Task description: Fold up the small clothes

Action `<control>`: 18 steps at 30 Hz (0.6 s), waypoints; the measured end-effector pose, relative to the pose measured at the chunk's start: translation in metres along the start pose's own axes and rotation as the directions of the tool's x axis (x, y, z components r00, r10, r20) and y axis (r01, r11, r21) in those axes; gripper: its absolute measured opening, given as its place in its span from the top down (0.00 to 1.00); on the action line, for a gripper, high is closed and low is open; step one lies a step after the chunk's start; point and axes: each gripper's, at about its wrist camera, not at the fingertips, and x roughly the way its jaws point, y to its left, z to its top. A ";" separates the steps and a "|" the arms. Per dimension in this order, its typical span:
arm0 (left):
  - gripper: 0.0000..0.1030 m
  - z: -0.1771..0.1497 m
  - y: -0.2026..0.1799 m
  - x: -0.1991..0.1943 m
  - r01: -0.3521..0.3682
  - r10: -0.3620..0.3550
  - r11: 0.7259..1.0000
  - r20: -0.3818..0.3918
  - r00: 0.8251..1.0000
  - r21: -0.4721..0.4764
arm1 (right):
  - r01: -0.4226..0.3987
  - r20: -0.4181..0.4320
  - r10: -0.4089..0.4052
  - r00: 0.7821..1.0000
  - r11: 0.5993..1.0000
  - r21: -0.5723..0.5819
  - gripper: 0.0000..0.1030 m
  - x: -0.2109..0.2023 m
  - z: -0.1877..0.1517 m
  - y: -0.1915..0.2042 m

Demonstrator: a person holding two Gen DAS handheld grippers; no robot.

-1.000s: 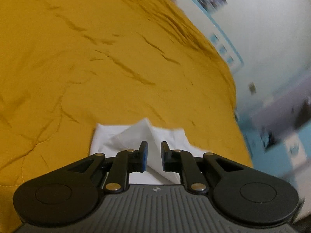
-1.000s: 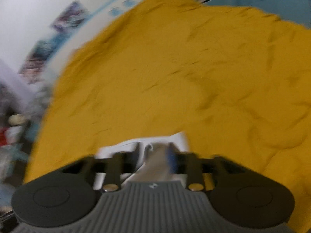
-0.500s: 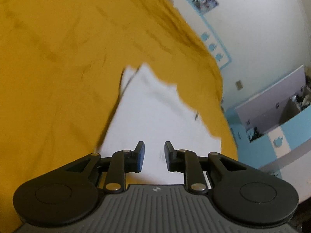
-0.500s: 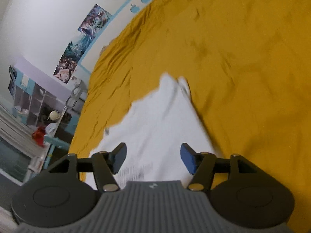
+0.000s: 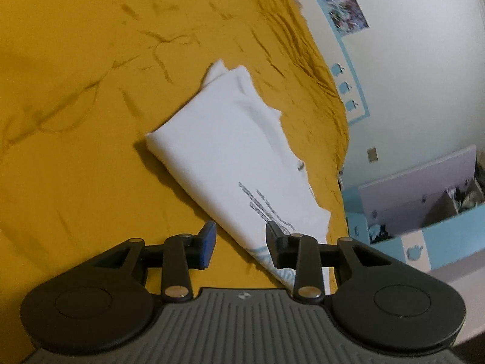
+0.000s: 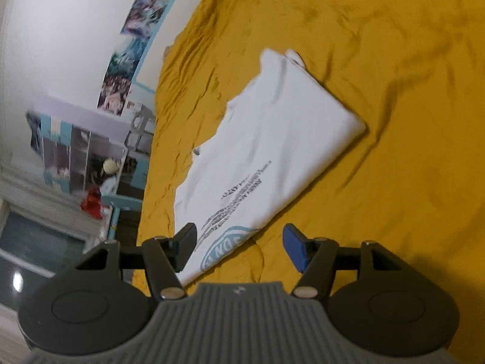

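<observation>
Both grippers point down at a slant over the bed. The left gripper [image 5: 239,244] is opening, nothing pressed between its fingers; the shirt's [image 5: 230,139] near corner lies under them. The right gripper [image 6: 239,245] stands wide, holding nothing. The folded white shirt lies on the yellow cover [image 5: 75,91]. Posters [image 6: 133,48] hang on the wall.

a wrinkled mustard-yellow bedspread [image 5: 91,121] carries one folded white printed garment [image 5: 230,139] lying flat.
</observation>
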 end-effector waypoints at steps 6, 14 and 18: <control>0.48 0.006 -0.033 -0.051 -0.112 0.112 0.980 0.008 0.994 0.164 | -0.005 -0.053 0.003 0.999 1.000 -0.027 0.35 -0.075 0.003 0.019; 0.44 0.014 0.004 -0.020 -0.110 0.110 0.992 0.007 0.994 0.056 | 0.123 0.073 -0.127 0.989 0.991 0.061 0.34 -0.013 0.001 -0.029; 0.44 0.011 0.017 0.008 -0.099 0.099 0.995 0.024 0.995 -0.005 | 0.118 0.129 -0.148 0.981 0.970 0.215 0.36 0.033 0.005 -0.065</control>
